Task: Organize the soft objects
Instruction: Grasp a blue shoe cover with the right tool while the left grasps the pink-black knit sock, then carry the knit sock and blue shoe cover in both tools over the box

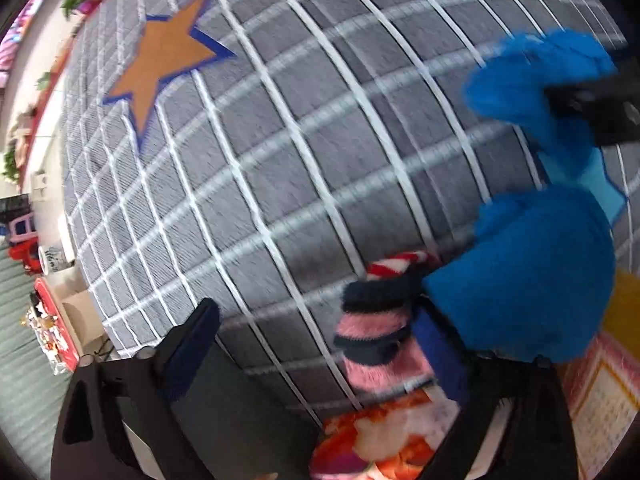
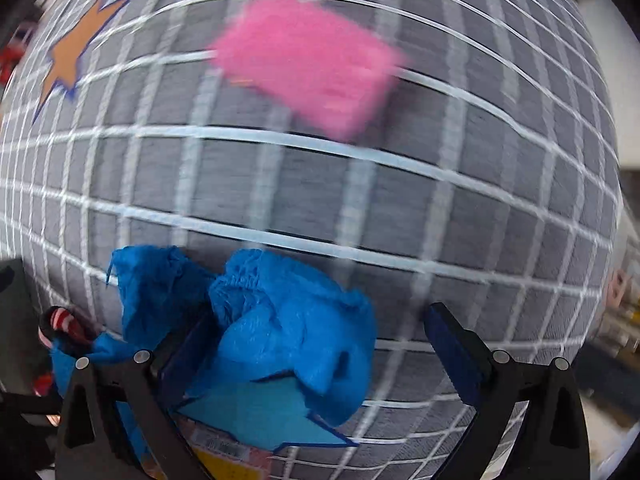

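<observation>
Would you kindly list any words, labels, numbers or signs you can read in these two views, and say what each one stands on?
None can be read.
White container at the left edge, left wrist view: dark script, too small and blurred.
Pink and yellow patterned sheet at the lower right: fine rows of marks, unreadable.
Grey grid rug: only star shapes, no text.

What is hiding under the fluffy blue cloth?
A light blue star on the grey checked rug peeks out beneath the blue cloth. The rest of the star is covered.
</observation>
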### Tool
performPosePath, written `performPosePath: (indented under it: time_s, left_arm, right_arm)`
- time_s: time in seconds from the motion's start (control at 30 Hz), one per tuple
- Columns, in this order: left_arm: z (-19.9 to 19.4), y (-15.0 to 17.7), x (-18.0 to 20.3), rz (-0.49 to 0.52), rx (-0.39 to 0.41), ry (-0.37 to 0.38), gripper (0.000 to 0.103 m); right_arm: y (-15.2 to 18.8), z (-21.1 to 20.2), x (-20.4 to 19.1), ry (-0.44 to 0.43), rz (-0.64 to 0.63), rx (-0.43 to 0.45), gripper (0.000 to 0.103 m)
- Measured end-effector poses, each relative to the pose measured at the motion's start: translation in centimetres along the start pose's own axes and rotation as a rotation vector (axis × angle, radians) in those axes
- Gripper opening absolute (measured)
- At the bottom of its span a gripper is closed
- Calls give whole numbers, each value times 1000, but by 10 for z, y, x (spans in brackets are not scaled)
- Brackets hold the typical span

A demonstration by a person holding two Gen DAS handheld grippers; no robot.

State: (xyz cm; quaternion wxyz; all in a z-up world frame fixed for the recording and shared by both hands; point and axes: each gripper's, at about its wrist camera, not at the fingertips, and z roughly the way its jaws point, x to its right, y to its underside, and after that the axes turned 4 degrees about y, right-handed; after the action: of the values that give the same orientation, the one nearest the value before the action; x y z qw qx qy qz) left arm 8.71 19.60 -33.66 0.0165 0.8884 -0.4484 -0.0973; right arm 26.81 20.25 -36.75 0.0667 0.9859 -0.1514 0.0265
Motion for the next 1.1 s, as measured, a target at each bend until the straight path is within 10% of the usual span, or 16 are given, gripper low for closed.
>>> performPosePath:
  time_s: [0.27, 0.53, 0.83, 1.1]
  left_arm:
    - [-24, -37, -58, -146, 119, -72, 102]
    - [-48, -11, -78, -298, 137, 160, 102]
    - [0, -6, -36, -463, 9, 338, 102]
    - [31, 4, -16, -501, -61, 350, 103]
  right_arm:
    - [16, 12, 90, 72, 202, -31, 102]
    - [46, -9, 142, -108, 346, 48, 102]
    - [-4, 15, 96, -76, 258, 24, 102]
    - [-1, 29, 98, -63, 257, 58, 103]
